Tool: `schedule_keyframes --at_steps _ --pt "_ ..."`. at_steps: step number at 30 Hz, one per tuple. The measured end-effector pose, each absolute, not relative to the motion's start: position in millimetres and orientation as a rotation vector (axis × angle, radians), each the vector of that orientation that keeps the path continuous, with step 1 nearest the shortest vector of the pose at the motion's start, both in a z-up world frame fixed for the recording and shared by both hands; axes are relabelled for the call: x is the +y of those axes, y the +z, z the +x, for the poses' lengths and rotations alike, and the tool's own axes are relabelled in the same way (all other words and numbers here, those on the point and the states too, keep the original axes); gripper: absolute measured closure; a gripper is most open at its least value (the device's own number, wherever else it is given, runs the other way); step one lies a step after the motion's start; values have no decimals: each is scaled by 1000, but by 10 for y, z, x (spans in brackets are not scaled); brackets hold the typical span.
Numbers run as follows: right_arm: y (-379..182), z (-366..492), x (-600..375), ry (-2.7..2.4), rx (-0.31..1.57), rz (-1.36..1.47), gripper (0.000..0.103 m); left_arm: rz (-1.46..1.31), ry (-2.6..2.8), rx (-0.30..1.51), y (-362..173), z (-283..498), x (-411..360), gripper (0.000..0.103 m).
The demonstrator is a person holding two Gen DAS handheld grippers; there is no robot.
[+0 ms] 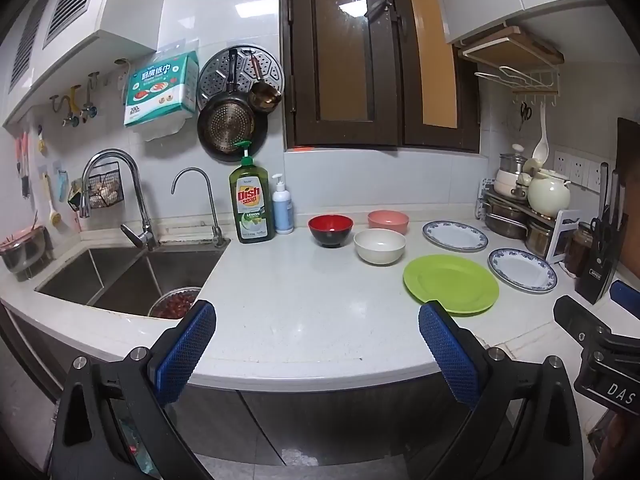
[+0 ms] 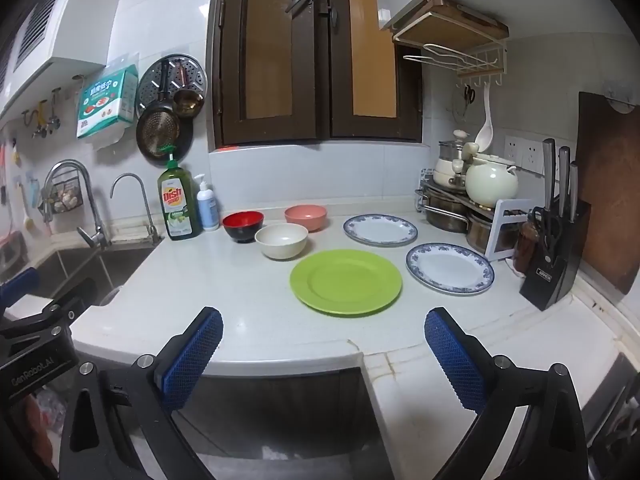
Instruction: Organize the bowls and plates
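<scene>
We hold both claws back at the near edge of the tabletop [image 2: 248,320]; the left claw [image 1: 316,336] stands spread wide with nothing between its pads, and the right claw [image 2: 324,344] likewise. Ahead sit 3 bowls close together: a red-and-black bowl [image 2: 243,225], a pink bowl [image 2: 306,217] and a cream bowl [image 2: 281,241]; to their right lie 3 plates, each apart: a green plate [image 2: 346,282] nearest us and 2 blue-rimmed plates [image 2: 380,230] [image 2: 450,268]. We judge the blue-rimmed ones ceramic, stiff, slick and breakable; the green plate looks lighter. Plates lie flat, so we would pinch a rim edge; bowls we would take by the wall at the lip.
</scene>
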State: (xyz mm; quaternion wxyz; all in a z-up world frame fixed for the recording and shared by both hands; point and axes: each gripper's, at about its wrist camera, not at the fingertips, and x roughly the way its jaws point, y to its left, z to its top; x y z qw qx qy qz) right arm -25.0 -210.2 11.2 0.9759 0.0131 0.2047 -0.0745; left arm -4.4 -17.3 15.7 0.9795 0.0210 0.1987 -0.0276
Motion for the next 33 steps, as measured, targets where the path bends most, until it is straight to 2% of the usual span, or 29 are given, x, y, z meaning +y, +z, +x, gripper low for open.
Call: schedule_keyframes --at_steps 33 --pt "120 -227 -2066 -151 409 28 1 26 -66 405 163 13 -25 0"
